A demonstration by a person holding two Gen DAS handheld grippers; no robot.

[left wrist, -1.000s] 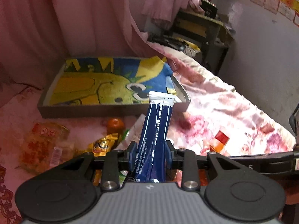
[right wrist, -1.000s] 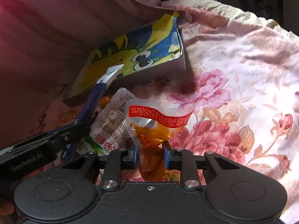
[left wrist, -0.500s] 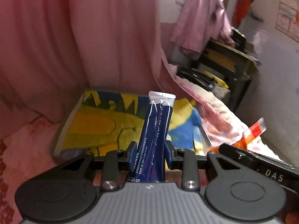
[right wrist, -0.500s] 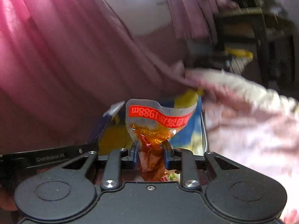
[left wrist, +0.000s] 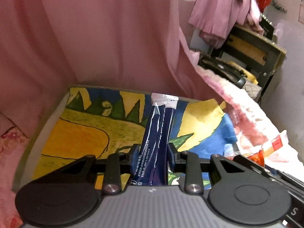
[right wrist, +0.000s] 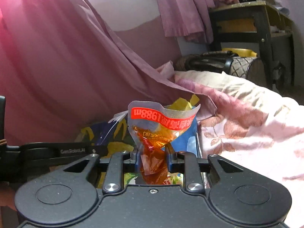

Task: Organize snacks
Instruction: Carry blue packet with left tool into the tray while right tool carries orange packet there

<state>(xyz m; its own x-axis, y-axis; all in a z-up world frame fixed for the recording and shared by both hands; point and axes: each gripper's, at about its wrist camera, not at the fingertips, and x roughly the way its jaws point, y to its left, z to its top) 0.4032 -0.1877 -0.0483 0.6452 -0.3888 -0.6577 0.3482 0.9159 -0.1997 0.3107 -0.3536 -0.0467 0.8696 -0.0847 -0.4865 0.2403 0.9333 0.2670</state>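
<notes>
The left claw is clenched on a dark blue stick packet, poised over the cartoon-printed tray, presumably for dropping in. Beside it, the right claw grips an orange snack pouch likewise.

tray near edge hidden, blue sachet base hidden
</notes>
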